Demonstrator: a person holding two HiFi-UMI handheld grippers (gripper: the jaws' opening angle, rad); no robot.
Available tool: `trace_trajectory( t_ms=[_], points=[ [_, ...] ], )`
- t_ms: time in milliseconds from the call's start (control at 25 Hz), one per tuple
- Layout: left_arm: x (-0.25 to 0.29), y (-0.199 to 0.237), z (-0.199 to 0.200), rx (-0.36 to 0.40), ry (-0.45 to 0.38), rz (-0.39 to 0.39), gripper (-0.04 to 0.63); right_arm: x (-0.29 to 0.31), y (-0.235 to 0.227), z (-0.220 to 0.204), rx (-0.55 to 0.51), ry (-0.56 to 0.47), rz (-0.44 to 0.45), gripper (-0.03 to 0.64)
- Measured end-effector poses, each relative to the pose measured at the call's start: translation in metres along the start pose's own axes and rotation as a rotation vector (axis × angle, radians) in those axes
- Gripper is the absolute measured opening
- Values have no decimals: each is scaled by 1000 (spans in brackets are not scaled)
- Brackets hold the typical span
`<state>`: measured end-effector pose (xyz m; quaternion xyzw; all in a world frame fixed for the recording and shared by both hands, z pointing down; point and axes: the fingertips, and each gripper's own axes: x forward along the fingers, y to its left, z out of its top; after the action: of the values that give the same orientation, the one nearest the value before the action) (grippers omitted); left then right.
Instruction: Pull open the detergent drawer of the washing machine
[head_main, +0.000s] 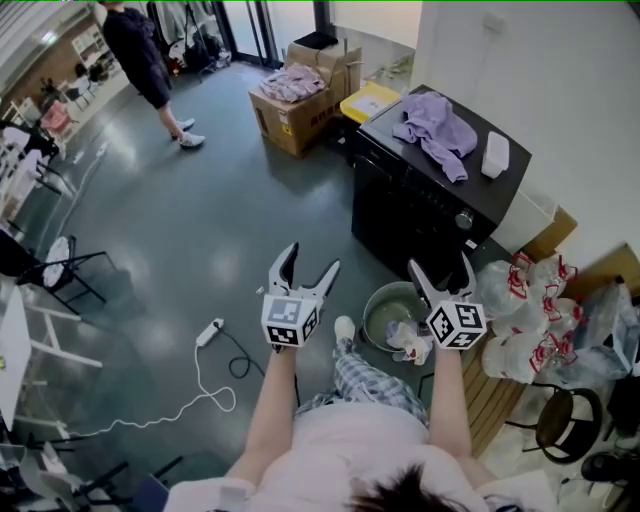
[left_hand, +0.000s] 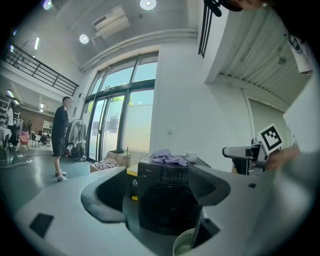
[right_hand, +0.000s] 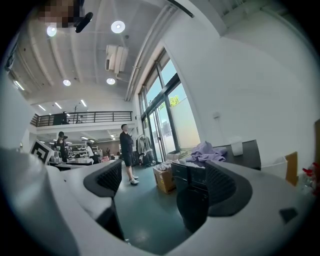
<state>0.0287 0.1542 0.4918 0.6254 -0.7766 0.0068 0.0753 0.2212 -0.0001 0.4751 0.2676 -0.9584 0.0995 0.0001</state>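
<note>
A black front-loading washing machine (head_main: 420, 200) stands ahead of me, a little to the right, some way off. Its detergent drawer (left_hand: 148, 174) sits at the left end of the control panel and looks shut. My left gripper (head_main: 308, 268) is held out in the air with its jaws wide apart and nothing between them. In the left gripper view the machine's round door shows between the fingers (left_hand: 102, 202). My right gripper (head_main: 440, 268) is also open and empty, level with the left one. The machine (right_hand: 192, 190) shows partly behind its right finger (right_hand: 227, 187).
A purple cloth (head_main: 435, 125) and a white container (head_main: 495, 155) lie on the machine's top. A basin (head_main: 392, 312) sits on the floor before it, plastic bags (head_main: 530, 310) to its right. Cardboard boxes (head_main: 300, 100) stand beyond. A power strip (head_main: 208, 333) lies left; a person (head_main: 145, 60) stands far off.
</note>
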Motion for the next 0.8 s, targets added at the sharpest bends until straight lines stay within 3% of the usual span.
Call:
trace_trajectory(
  t_ms=[280,800],
  points=[
    [50,26,-10,4,15,-28,373,54,-16,-9,-3,-1,-17,511],
    [232,99,16,45,37,-118,371,217,-76,9,24,-34,-98,511]
  ],
)
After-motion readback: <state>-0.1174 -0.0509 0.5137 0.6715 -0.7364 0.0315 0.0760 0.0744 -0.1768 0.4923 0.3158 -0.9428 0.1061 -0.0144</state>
